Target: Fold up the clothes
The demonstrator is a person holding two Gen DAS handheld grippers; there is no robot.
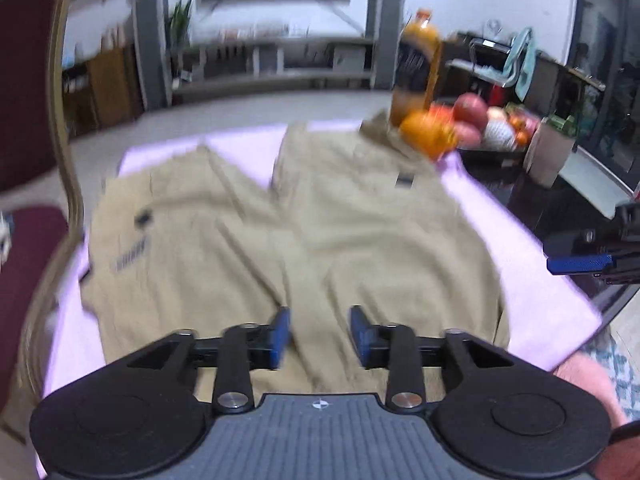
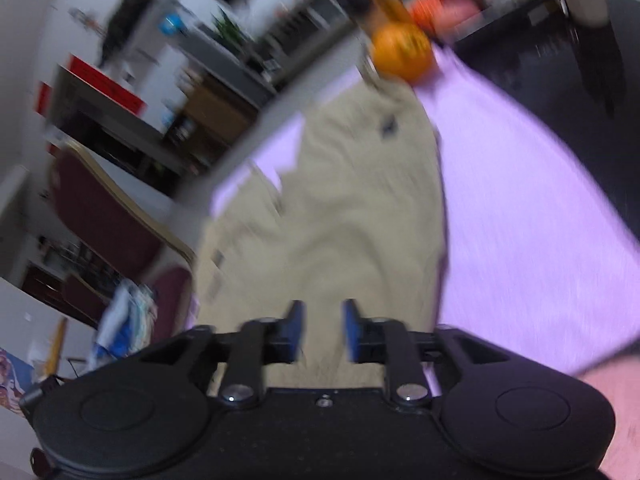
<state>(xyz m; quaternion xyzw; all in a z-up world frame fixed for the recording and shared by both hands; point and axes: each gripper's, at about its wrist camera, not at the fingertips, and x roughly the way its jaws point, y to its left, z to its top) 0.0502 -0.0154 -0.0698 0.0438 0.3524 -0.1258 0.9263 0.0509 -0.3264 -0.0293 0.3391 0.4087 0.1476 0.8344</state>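
A pair of tan trousers [image 1: 304, 224] lay spread across a lilac cloth [image 1: 532, 264] on the table, the two legs parted in a V at the far end and the near end close under both cameras. The left gripper [image 1: 320, 336] hung just above the near part of the trousers with its blue pads [image 1: 282, 336] apart and nothing between them, the fabric lying slack below. The right gripper [image 2: 322, 330] hung over the same garment, seen there [image 2: 336, 216] as a long tan strip running away from the camera, its jaws likewise parted and gripping nothing. In the left wrist view the right gripper's blue finger [image 1: 580, 264] showed at the right edge, well off the trousers. At the far corner of the cloth an orange [image 1: 426, 132] sat beside the hem of one leg, with a bottle of orange drink [image 1: 416, 68] just behind it and a tray of fruit [image 1: 492, 124] to its right. A dark red chair [image 1: 28, 128] stood by the table's left side. Both views were blurred.
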